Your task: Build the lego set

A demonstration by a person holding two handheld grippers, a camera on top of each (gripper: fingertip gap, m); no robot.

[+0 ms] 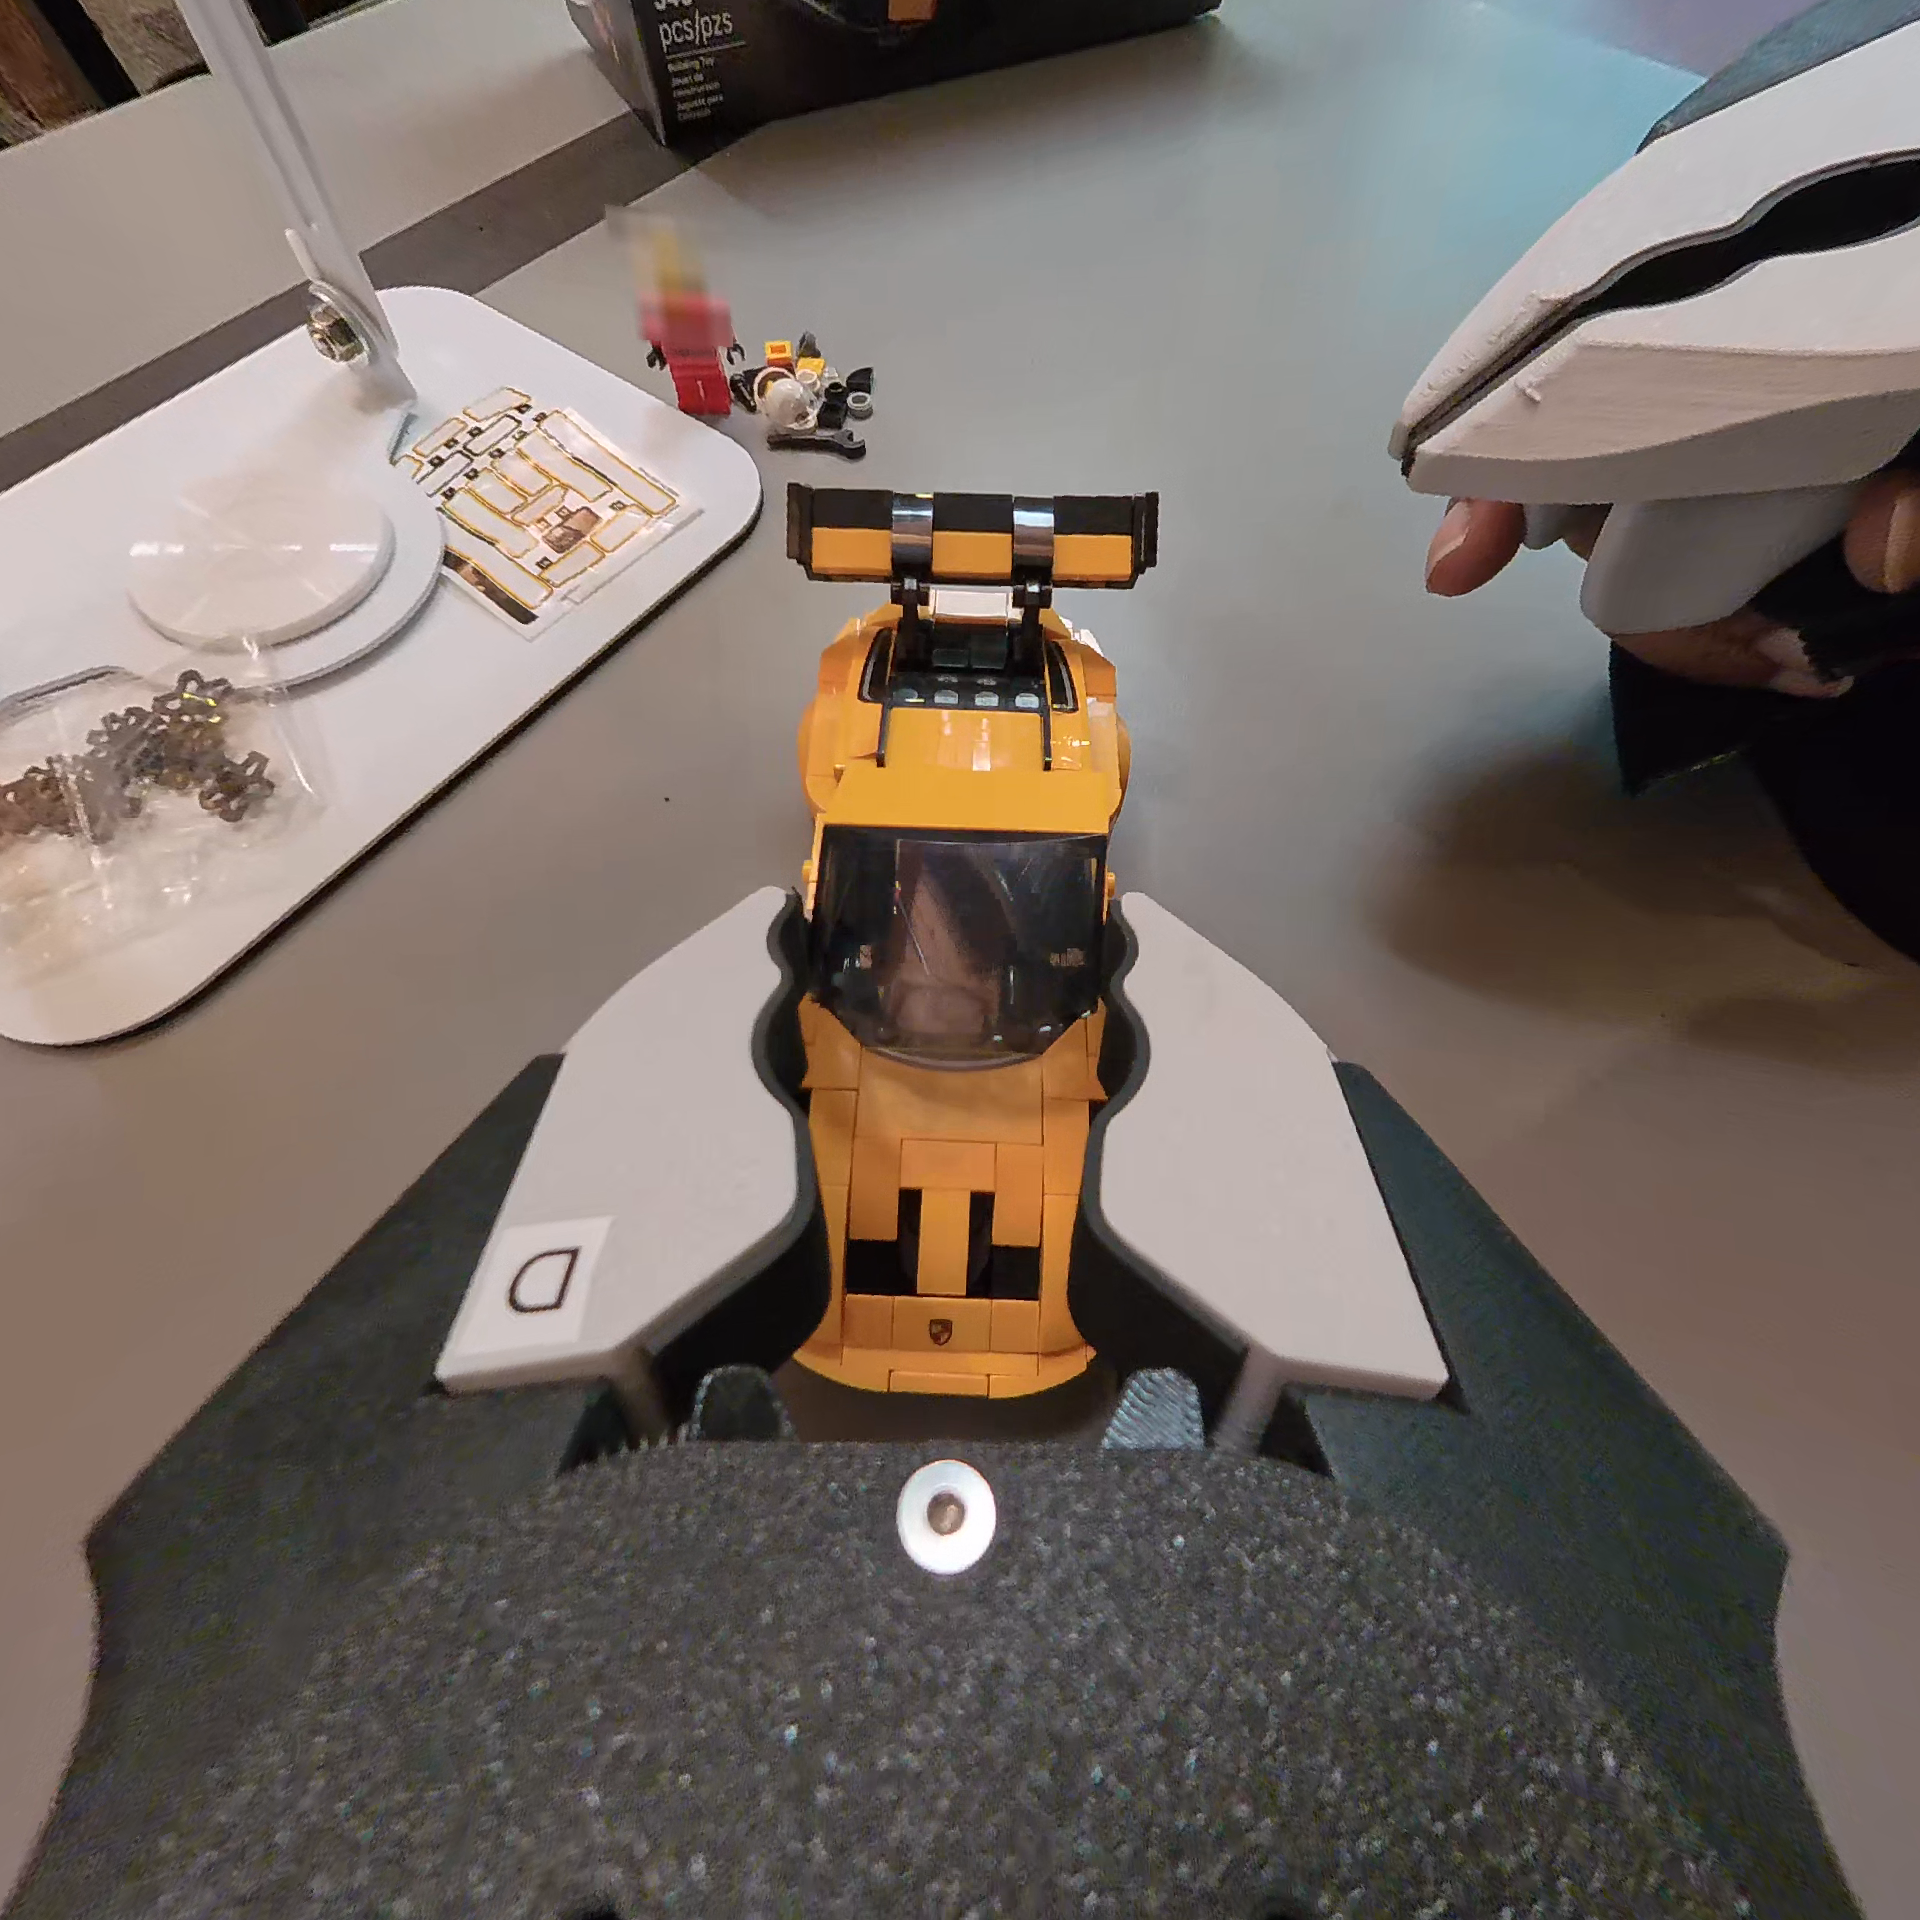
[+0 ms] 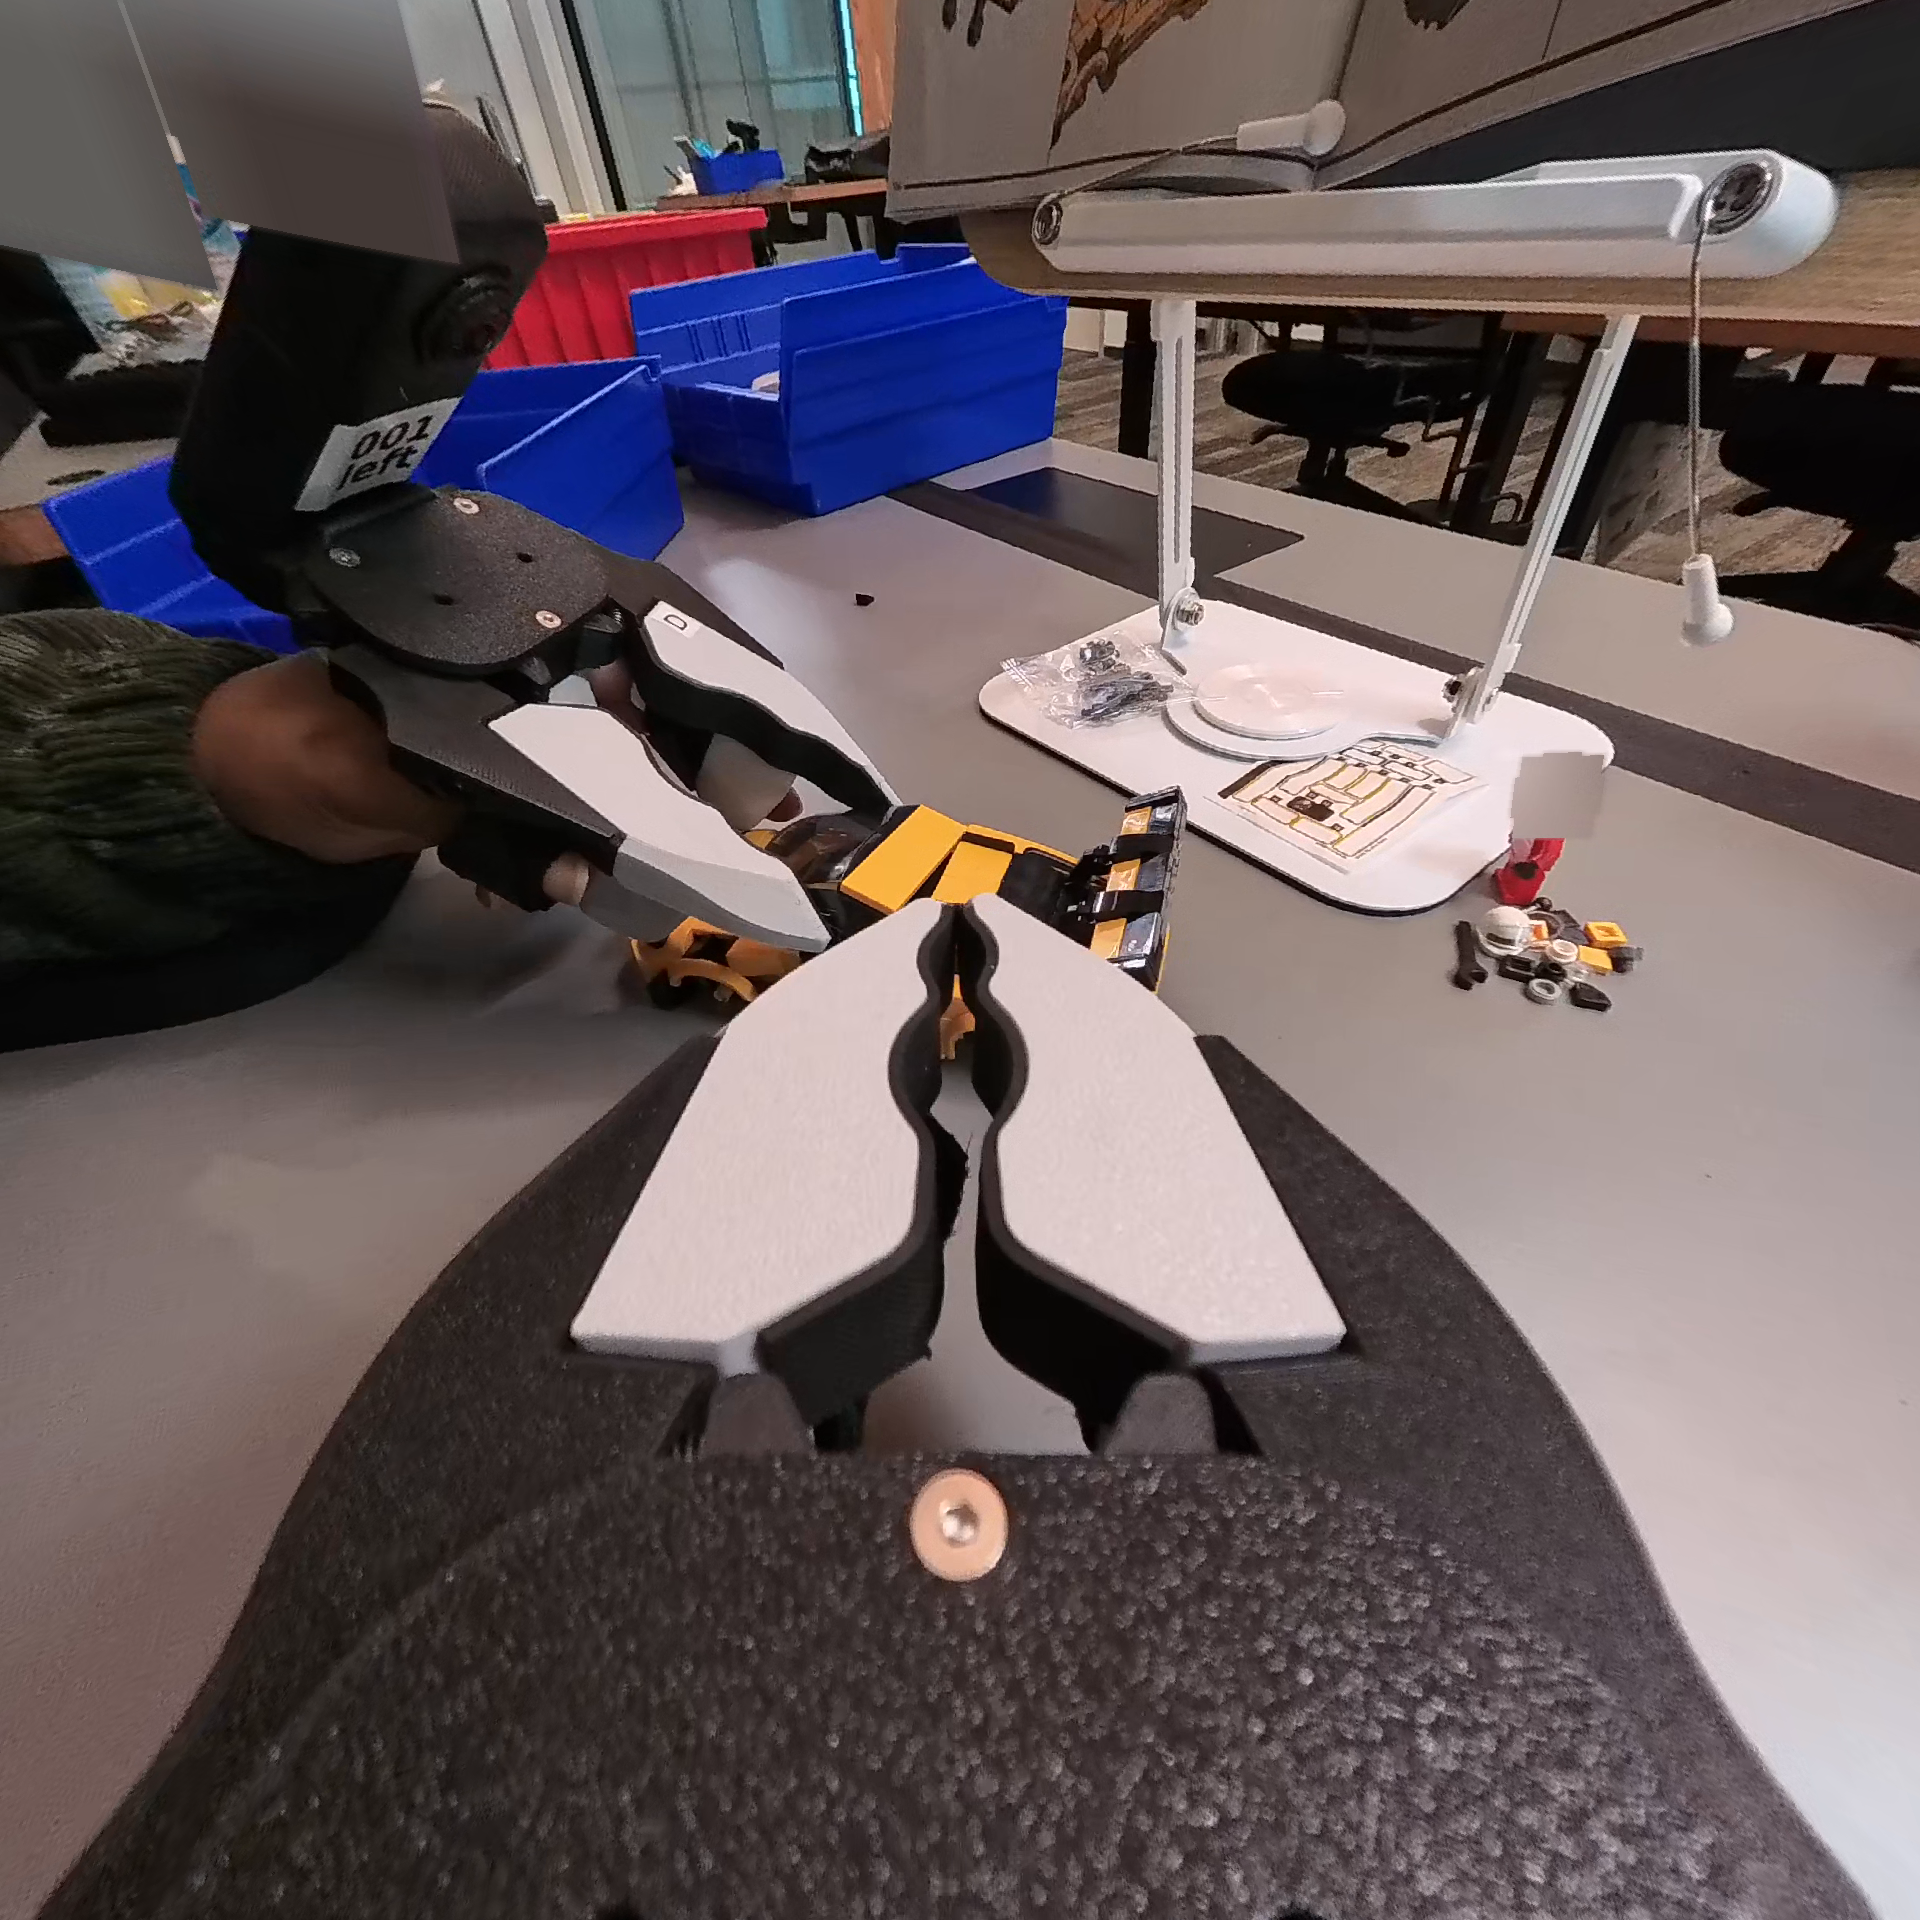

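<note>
A yellow and black lego car (image 1: 951, 1132) with a striped rear wing (image 1: 971, 535) rests on the grey table, nose toward the left wrist camera. My left gripper (image 1: 951, 906) is shut on the car's sides at the dark windscreen. In the right wrist view the car (image 2: 977, 847) lies between the left gripper (image 2: 852, 868) and my right gripper (image 2: 961, 914). The right gripper is shut with nothing visible in it, its tips just short of the car's rear wing. It also shows at the upper right of the left wrist view (image 1: 1405, 457), above the table.
Small loose lego pieces (image 1: 810, 400) (image 2: 1548, 956) and a red minifigure (image 1: 698, 369) (image 2: 1525, 864) lie beyond the car. A white stand base (image 1: 644, 416) (image 2: 1507, 727) holds a sticker sheet (image 1: 540, 499) and a parts bag (image 1: 135, 769). Blue bins (image 2: 852, 384) stand behind; the lego box (image 1: 831, 73) stands far off.
</note>
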